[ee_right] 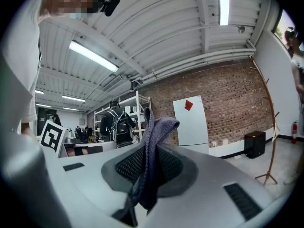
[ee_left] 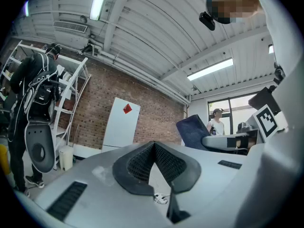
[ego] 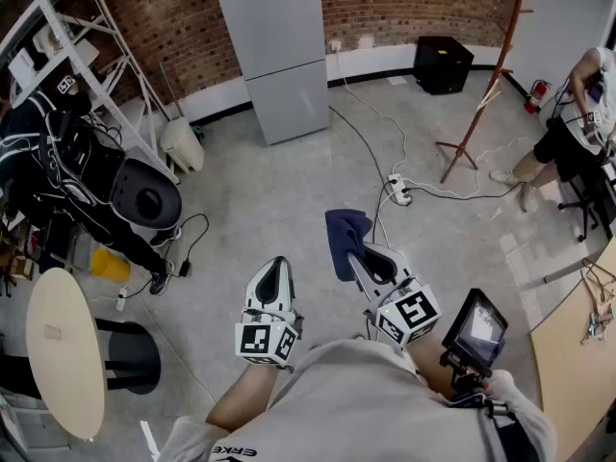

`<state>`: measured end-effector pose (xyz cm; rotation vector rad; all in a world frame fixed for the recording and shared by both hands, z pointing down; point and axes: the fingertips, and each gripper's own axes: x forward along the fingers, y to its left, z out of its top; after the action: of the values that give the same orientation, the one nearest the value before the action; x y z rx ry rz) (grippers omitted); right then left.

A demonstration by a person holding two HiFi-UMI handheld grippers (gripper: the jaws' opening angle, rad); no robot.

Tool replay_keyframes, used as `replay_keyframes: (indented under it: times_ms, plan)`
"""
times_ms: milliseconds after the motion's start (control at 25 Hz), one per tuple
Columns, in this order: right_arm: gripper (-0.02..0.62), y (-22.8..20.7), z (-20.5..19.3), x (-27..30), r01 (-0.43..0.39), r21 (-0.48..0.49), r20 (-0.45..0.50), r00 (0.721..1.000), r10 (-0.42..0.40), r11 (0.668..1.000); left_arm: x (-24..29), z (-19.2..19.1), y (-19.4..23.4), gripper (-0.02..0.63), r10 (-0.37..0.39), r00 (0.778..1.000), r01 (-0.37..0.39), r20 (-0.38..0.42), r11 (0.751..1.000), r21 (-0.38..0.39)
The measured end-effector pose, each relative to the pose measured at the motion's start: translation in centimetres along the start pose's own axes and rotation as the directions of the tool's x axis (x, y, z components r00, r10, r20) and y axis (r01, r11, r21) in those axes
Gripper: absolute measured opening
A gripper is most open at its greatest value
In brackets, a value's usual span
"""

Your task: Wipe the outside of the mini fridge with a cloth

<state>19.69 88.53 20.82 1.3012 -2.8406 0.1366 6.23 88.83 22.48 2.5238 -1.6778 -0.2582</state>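
Note:
The fridge (ego: 279,46) is a tall pale grey cabinet with a red diamond sticker. It stands against the brick wall across the room, far from both grippers, and shows small in the left gripper view (ee_left: 121,122) and the right gripper view (ee_right: 192,120). My right gripper (ego: 364,256) is shut on a dark blue cloth (ego: 345,237). The cloth (ee_right: 154,141) stands up between its jaws and hangs down in front. My left gripper (ego: 277,266) is held beside it at chest height. Its jaws (ee_left: 153,148) are shut with nothing between them. The cloth (ee_left: 194,132) appears to its right.
Cables and a power strip (ego: 397,192) lie on the concrete floor towards the fridge. A round table (ego: 63,349), a black stool (ego: 130,354) and a shelf with black backpacks (ego: 58,152) stand left. A coat stand (ego: 481,94), a person (ego: 577,123) and a wooden desk (ego: 577,354) are right.

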Motion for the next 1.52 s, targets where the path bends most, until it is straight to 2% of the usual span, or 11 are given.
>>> replay_keyframes:
  times_ms: [920, 1240, 1520]
  plan:
    - [0.063, -1.3, 0.8, -1.1, -0.017, 0.007, 0.033, 0.999, 0.017, 1.0, 0.8, -0.1, -1.8, -0.009, 0.0, 1.0, 0.0, -0.012, 1.0, 0.001]
    - [0.063, -4.2, 0.7, -1.3, -0.022, 0.01, 0.038, 0.999, 0.021, 1.0, 2.6, -0.5, -2.6, -0.009, 0.049, 0.999, -0.049, 0.005, 0.999, -0.015]
    - [0.063, -6.8, 0.2, 1.3, -0.021, 0.021, 0.03, 0.999, 0.02, 1.0, 5.0, -1.5, -0.7, -0.009, 0.097, 0.995, -0.097, -0.015, 0.995, -0.003]
